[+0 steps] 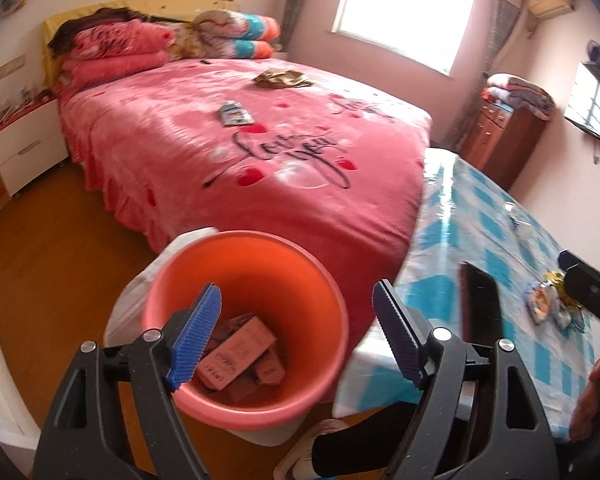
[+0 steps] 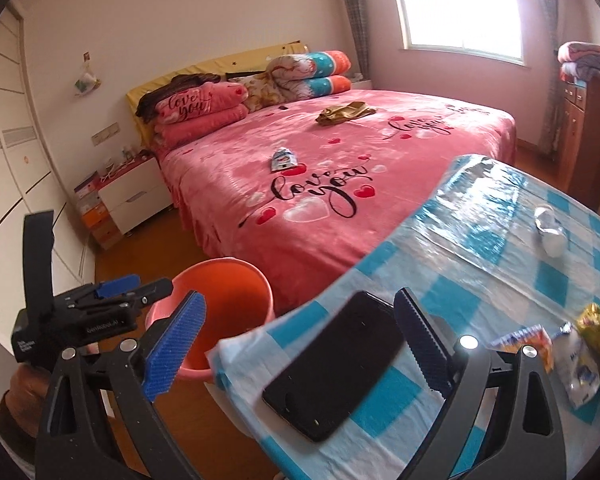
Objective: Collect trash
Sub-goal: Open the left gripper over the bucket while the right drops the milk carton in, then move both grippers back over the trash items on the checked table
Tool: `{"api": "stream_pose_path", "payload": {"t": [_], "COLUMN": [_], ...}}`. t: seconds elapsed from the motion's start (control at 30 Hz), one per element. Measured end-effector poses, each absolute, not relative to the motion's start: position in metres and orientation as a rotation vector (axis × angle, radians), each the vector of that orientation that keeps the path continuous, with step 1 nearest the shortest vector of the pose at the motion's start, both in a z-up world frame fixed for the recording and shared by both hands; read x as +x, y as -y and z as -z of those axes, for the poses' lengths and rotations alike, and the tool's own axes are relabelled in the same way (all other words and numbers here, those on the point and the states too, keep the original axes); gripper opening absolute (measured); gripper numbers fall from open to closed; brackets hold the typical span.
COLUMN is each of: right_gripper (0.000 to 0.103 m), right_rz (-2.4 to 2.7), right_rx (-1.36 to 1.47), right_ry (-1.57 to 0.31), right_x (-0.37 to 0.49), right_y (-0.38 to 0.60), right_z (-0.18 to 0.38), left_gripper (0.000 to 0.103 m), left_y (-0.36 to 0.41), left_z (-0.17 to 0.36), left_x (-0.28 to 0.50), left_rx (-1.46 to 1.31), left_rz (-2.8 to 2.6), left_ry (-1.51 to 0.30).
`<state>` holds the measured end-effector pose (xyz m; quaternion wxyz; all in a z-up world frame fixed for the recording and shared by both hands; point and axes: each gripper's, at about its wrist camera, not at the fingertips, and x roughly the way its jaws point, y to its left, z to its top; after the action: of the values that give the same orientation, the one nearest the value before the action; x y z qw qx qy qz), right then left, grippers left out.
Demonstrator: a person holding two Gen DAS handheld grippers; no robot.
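An orange bin (image 1: 260, 280) stands on the floor between bed and table, holding several pink cartons (image 1: 236, 354). My left gripper (image 1: 300, 328) is open and empty, hovering over the bin's rim. My right gripper (image 2: 300, 340) is open and empty above the table's near corner, over a black phone (image 2: 336, 364). Snack wrappers (image 2: 580, 352) lie on the table at the right. A crumpled white wrapper (image 2: 548, 224) lies further back. On the bed lie a small blue-white packet (image 2: 283, 159) and a gold wrapper (image 2: 346, 112). The bin also shows in the right wrist view (image 2: 228, 280).
A table with a blue-checked plastic cloth (image 2: 480, 240) abuts the pink bed (image 2: 340, 208). A white nightstand (image 2: 134, 196) stands left of the bed, a brown dresser (image 2: 588, 136) at the right. The floor is wood. A person's foot (image 1: 320, 436) shows under the table edge.
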<state>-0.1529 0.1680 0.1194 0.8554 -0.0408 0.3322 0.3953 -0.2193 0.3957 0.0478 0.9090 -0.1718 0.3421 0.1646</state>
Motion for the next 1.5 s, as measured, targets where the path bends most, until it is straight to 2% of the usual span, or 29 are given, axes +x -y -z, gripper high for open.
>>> {"api": "stream_pose_path", "payload": {"t": [0.8, 1.5], "right_gripper": [0.094, 0.094], "right_rz": [-0.649, -0.43], "right_rx": [0.096, 0.329], "right_ry": [-0.64, -0.609], "right_x": [-0.141, -0.099], "right_y": [-0.041, 0.094], "right_z": [-0.103, -0.089], "left_gripper": [0.079, 0.079], "left_y": [-0.278, -0.167], "left_z": [-0.072, -0.077], "left_x": [-0.183, -0.115], "left_rx": [-0.197, -0.042], "left_rz": [-0.128, 0.023], "left_ry": [-0.723, -0.781]}}
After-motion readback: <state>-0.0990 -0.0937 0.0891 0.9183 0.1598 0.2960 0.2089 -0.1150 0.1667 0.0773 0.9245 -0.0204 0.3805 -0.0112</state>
